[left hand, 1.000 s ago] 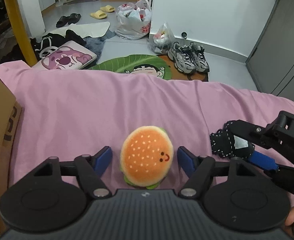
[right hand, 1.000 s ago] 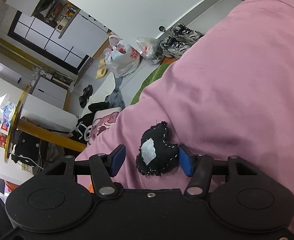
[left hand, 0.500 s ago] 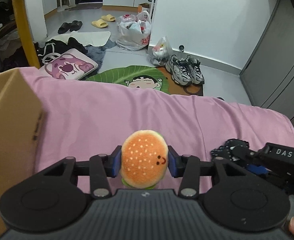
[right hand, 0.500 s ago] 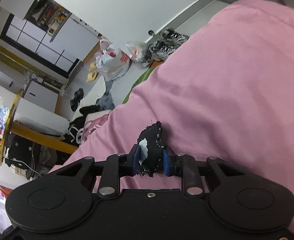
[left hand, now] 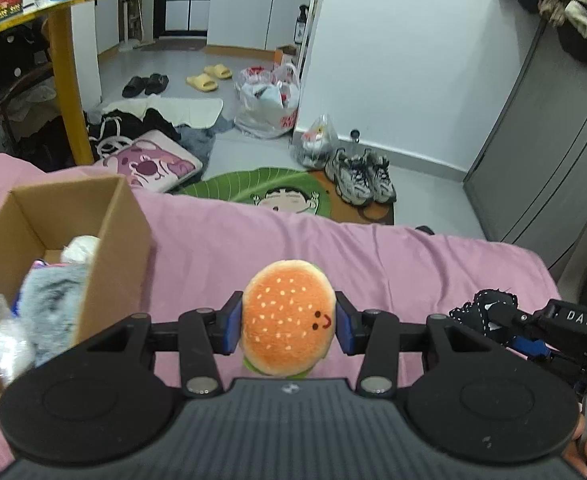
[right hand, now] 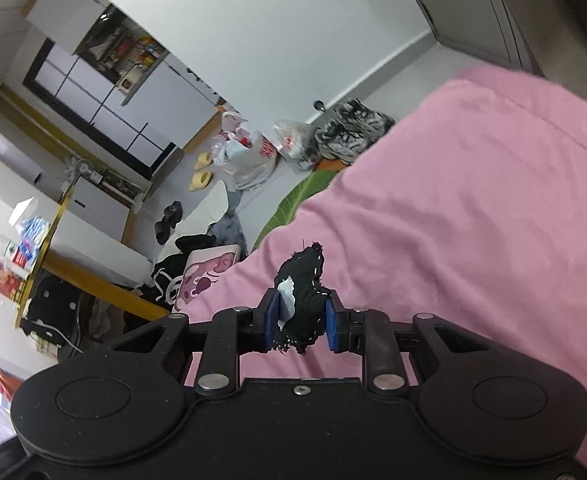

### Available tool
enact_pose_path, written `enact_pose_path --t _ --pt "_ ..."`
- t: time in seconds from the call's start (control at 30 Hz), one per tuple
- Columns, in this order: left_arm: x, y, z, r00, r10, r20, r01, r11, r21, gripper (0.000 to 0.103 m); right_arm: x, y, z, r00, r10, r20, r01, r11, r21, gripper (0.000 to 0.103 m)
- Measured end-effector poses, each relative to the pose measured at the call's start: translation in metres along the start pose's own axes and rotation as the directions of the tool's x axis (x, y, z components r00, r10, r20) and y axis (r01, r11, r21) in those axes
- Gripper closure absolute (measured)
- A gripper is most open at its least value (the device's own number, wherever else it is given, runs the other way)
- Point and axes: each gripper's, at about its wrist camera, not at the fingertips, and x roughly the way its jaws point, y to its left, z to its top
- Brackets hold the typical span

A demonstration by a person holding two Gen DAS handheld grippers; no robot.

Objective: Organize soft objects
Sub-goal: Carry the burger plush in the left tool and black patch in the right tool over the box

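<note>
The left gripper (left hand: 288, 328) pinches a plush hamburger (left hand: 287, 316) between its blue pads (left hand: 231, 326), one pad pressed into each side of the bun, the toy's small face turned toward the camera and its green lettuce edge showing beneath. The burger is held clear above the pink bedsheet (left hand: 393, 264). To the left of this gripper stands an open cardboard box (left hand: 117, 240) on the sheet, with a grey fluffy item (left hand: 53, 300) and something white inside it. The right gripper (right hand: 300, 322) is pressed nearly together on a black fabric toy (right hand: 305, 280) with white stitching along its edge and a white label; the cloth is squeezed between the blue pads and sticks out forward past them, above the pink sheet. In the left wrist view the same black toy (left hand: 487, 310) shows at the right, in the right gripper's fingers, near the hamburger but apart from it.
</note>
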Motion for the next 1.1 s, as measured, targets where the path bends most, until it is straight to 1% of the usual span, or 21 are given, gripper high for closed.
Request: enact_pose_path --t 0.13,0.43,0.7,0.87,1.1 --pt "-0.021 0.007 0.000 1.000 -0.002 0.027 0.002 1.000 -0.005 0.058 -0.012 0.016 -0.009 1.000 0.015 0.018 -0.014 0.998 -0.063 0.079" --pt "-0.064 0.036 -0.007 0.997 0.007 0.075 -0.005 1.000 -0.030 0.058 -0.041 0.043 -0.018 0.992 0.120 0.034 -0.113 0.980 -0.165 0.079" --pt "-0.101 0.057 -0.008 0.991 0.007 0.131 -0.002 0.999 -0.035 0.058 -0.064 0.063 -0.029 0.988 0.148 0.050 -0.133 0.964 -0.230 0.079" --pt "-0.115 0.067 -0.007 0.988 0.005 0.154 0.002 0.999 -0.046 0.058 -0.077 0.072 -0.033 0.987 0.147 0.069 -0.124 0.957 -0.262 0.079" --pt "-0.129 0.081 -0.006 0.985 -0.002 0.175 0.013 0.998 -0.060 0.058 -0.089 0.091 -0.039 0.981 0.178 0.072 -0.146 0.935 -0.322 0.079"
